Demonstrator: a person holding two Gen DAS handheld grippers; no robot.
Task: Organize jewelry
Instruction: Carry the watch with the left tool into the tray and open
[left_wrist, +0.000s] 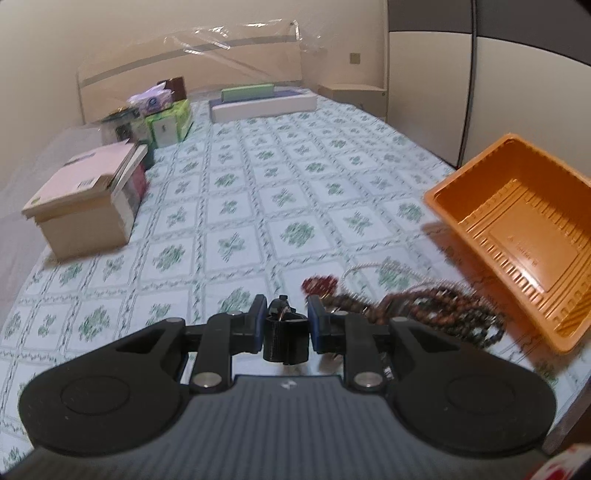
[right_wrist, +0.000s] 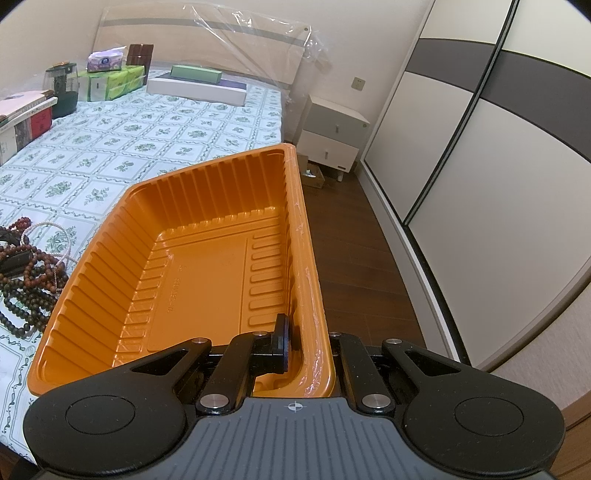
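Note:
My left gripper (left_wrist: 284, 314) is shut on a small black cylindrical piece (left_wrist: 285, 338) and holds it just above the bedspread. A heap of dark brown bead necklaces (left_wrist: 436, 310) with a red bead cluster (left_wrist: 319, 285) and a pale chain lies right of it; the heap also shows in the right wrist view (right_wrist: 29, 280). My right gripper (right_wrist: 295, 347) is shut on the near right rim of an orange plastic tray (right_wrist: 207, 266), which is tilted up; the tray (left_wrist: 517, 229) holds nothing that I can see.
The bed (left_wrist: 258, 192) has a green-patterned cover. Boxes (left_wrist: 85, 199), tissue packs (left_wrist: 166, 118) and a jar stand along its left side, flat boxes (left_wrist: 262, 99) by the headboard. A nightstand (right_wrist: 332, 136), wooden floor and wardrobe doors (right_wrist: 480, 147) are to the right.

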